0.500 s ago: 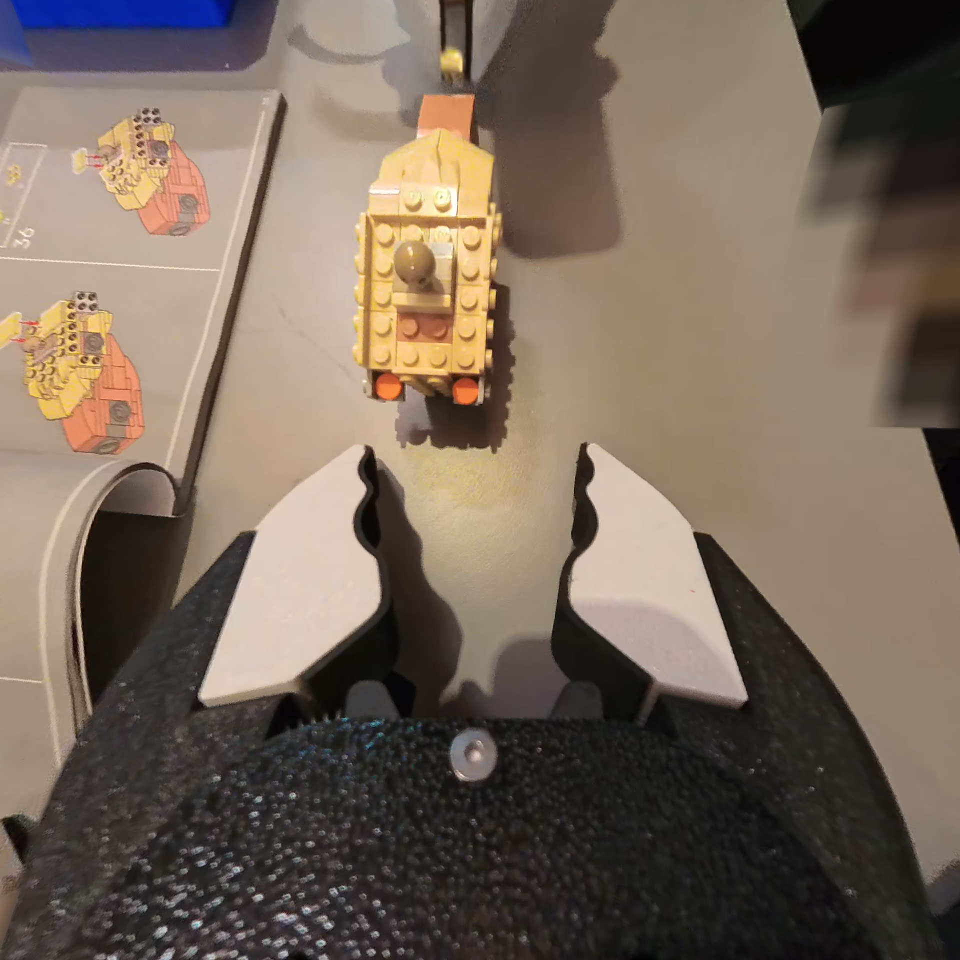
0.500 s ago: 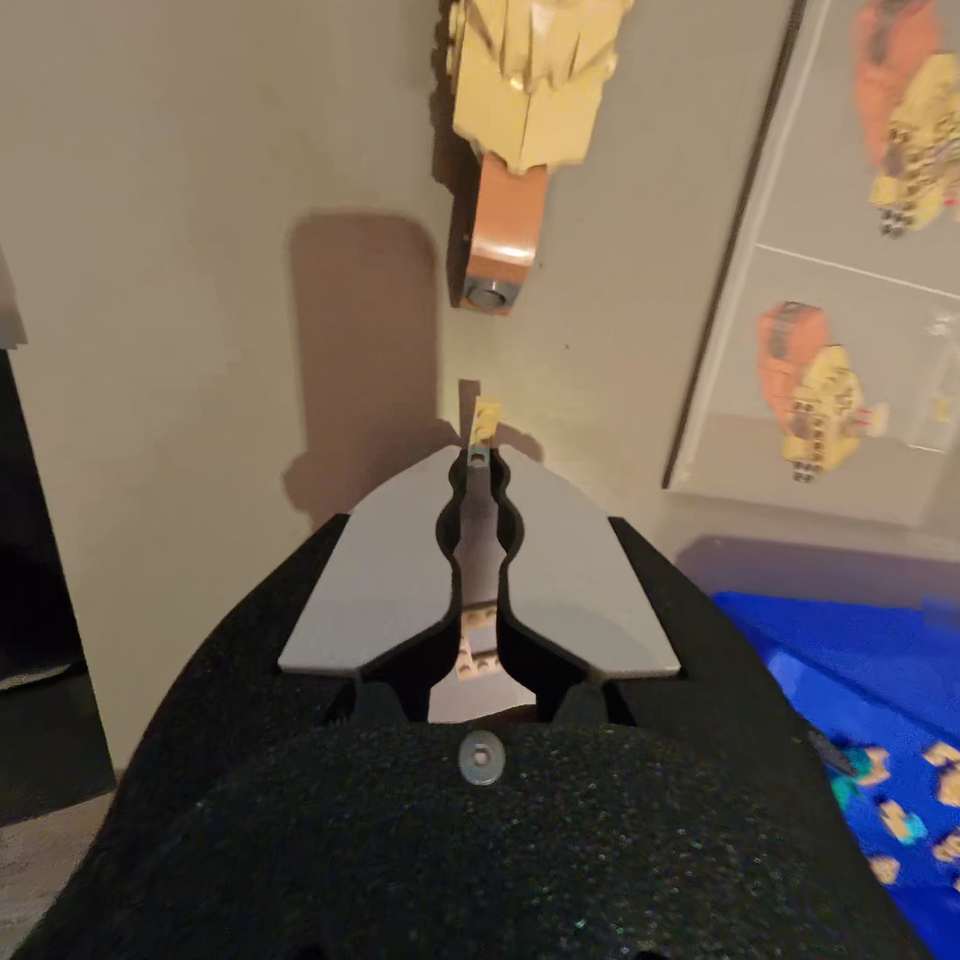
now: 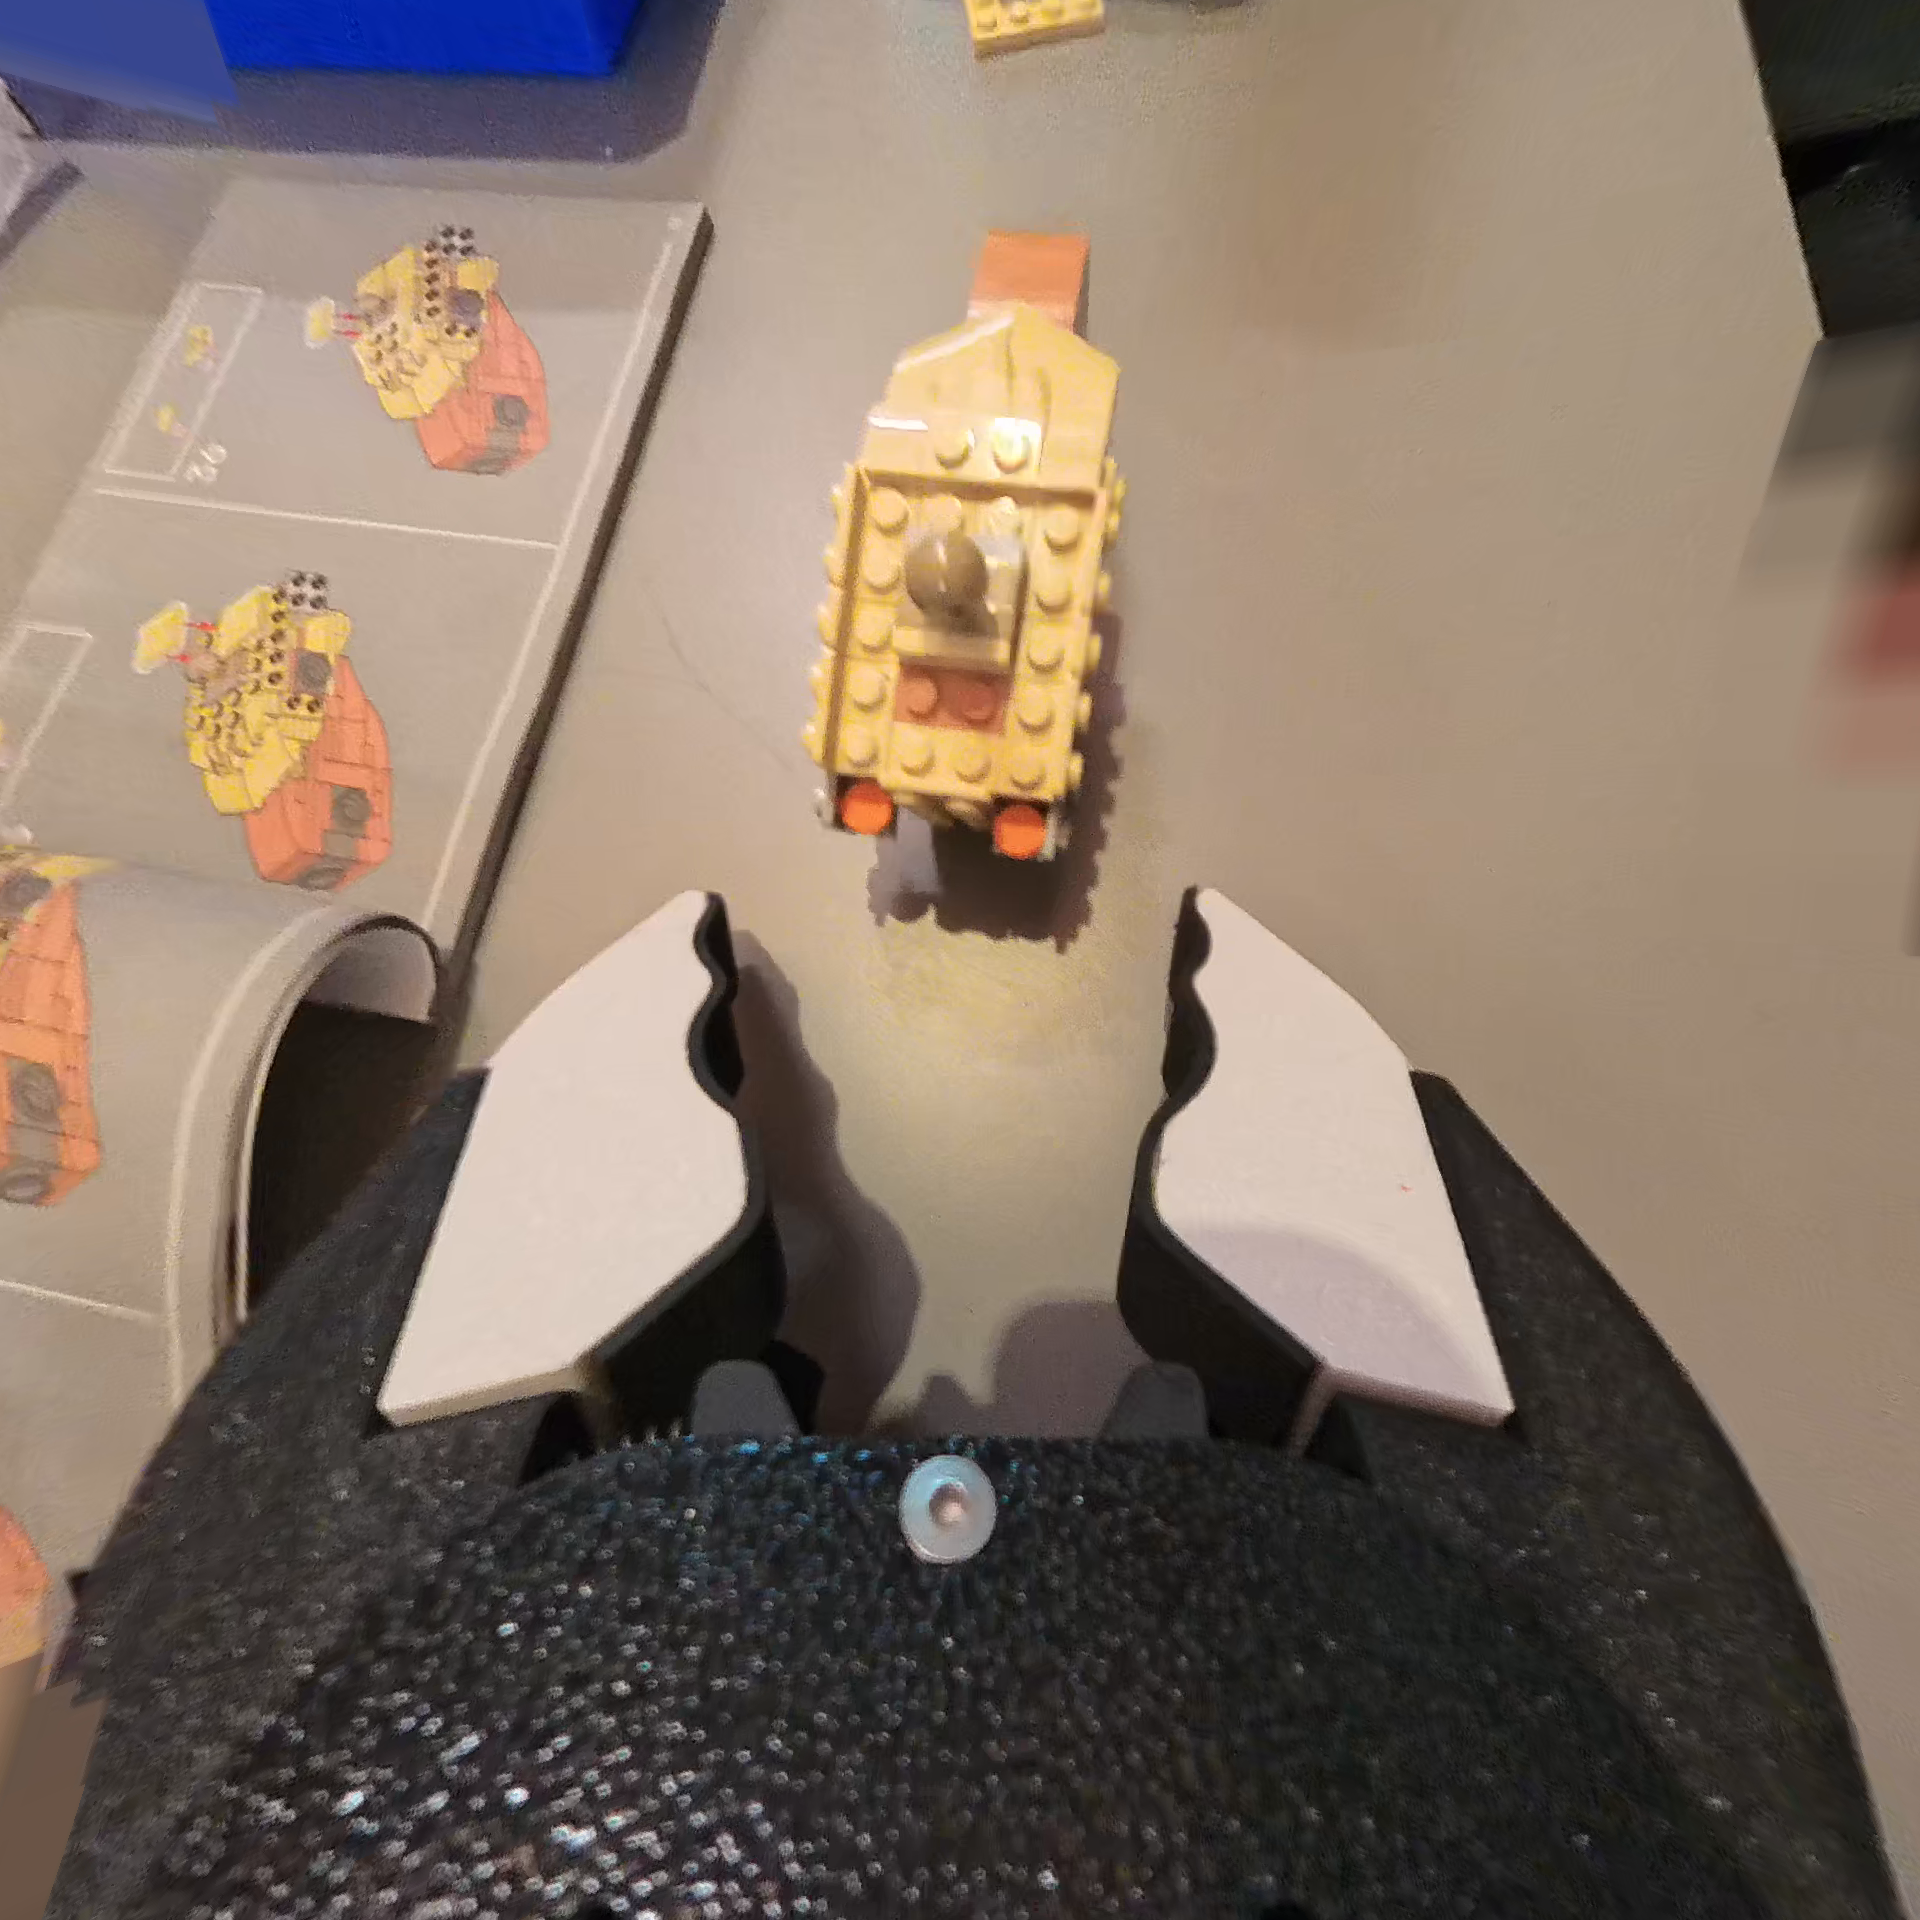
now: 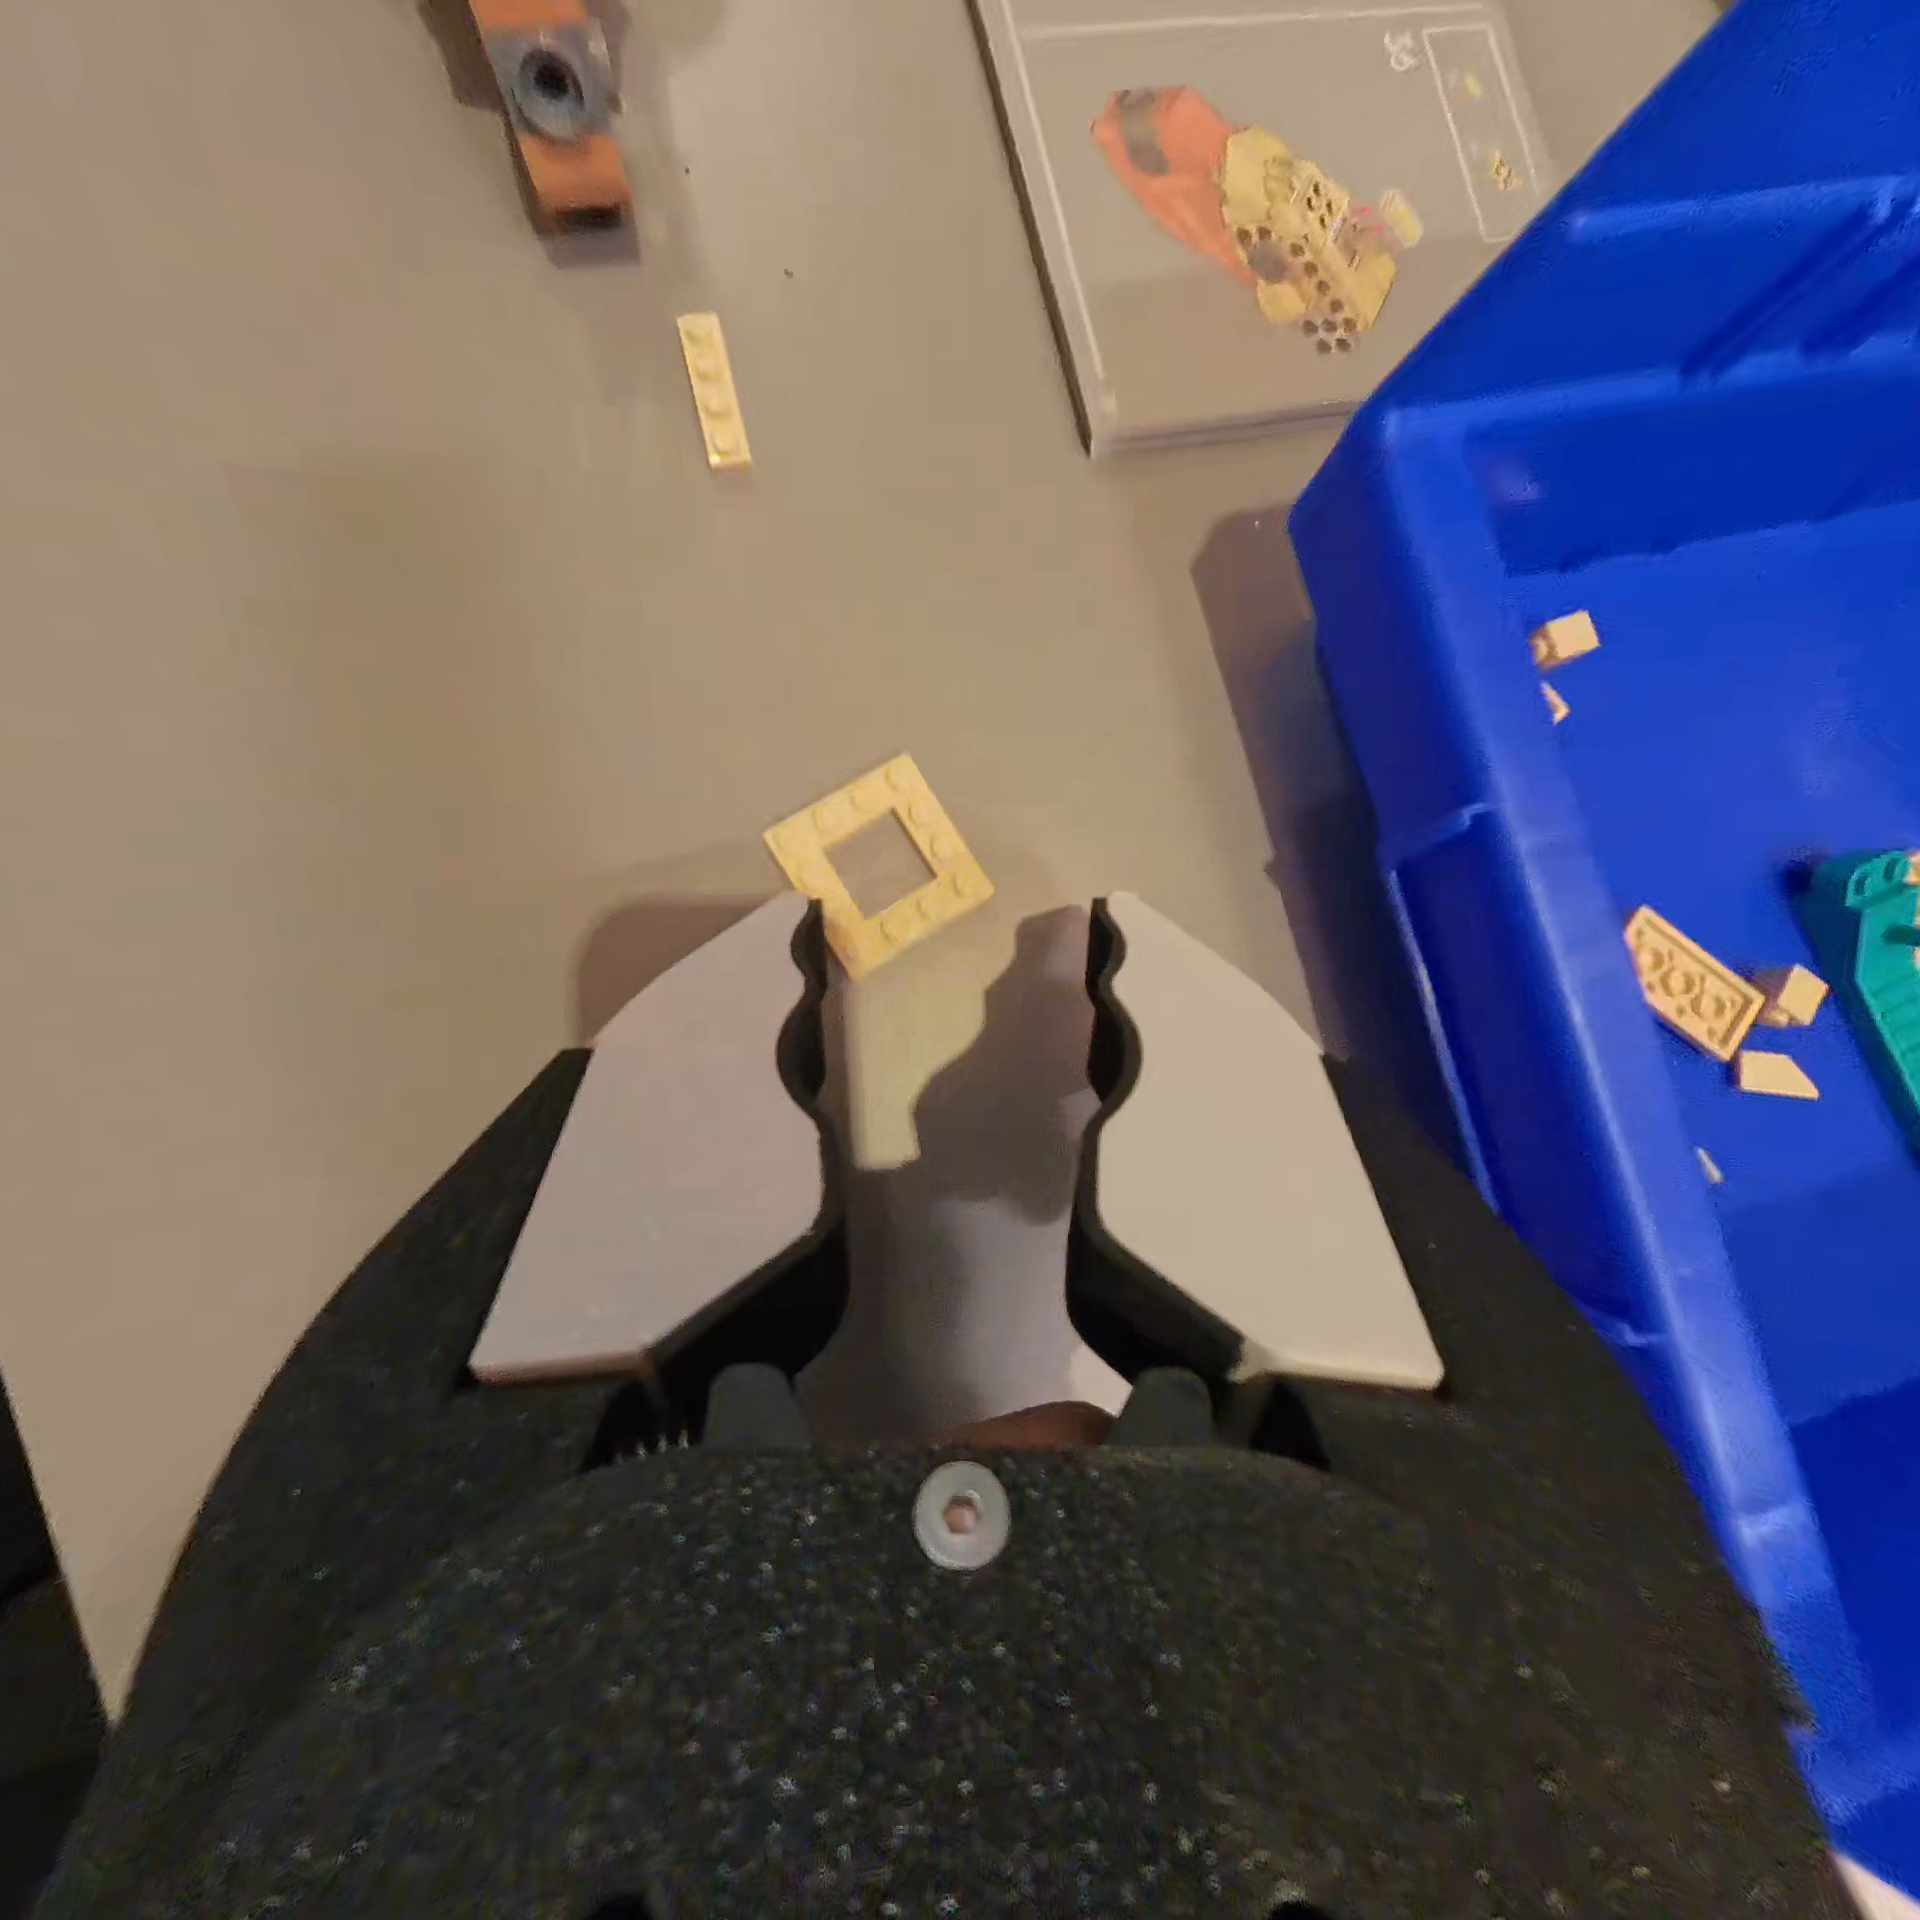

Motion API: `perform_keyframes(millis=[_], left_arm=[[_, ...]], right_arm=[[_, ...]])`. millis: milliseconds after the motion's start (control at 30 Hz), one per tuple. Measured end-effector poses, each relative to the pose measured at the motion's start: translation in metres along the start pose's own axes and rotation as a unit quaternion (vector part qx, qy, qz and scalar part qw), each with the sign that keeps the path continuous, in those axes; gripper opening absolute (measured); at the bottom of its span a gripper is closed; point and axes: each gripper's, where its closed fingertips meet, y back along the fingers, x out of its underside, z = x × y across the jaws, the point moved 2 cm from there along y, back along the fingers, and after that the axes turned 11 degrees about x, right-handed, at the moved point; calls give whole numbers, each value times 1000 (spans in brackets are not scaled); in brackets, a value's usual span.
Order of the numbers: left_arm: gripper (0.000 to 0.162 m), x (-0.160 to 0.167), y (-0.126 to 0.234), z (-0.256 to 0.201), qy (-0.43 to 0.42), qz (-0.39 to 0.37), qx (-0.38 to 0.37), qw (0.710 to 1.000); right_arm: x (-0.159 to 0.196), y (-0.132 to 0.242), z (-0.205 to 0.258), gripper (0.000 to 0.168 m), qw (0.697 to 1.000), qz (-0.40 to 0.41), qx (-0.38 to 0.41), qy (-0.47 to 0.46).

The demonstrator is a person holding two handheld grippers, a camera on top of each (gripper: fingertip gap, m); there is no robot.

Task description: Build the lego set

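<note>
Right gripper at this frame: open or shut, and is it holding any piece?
Open and empty. The right gripper shows bare table between its fingers; the square tan frame plate lies flat at the tips.

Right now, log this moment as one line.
left gripper: open, empty | right gripper: open, at square frame plate | model: on table

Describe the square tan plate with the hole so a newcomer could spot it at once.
Start at the blue bin on the grey table. Beside it, just off the open right gripper, lies a tan square plate. Its open centre sets it apart from the narrow strip plate farther off.
</note>
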Motion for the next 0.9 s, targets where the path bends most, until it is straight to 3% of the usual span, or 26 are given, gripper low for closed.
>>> perform_keyframes(millis=[167,300,633,900], left_arm=[[74,-17,-15,6,-18,-3,10,1000],[49,-24,-20,4,-29,-9,9,1000],[47,-38,-27,3,-86,-4,-24,996],[47,-46,-32,3,-58,-22,4,998]], right_arm=[[2,-5,0,50,998,-55,14,-17],[-2,-7,-7,52,997,-66,18,-23],[-6,-6,-7,51,994,-95,-42,23],[-7,-14,-1,49,988,-74,-121,62]])
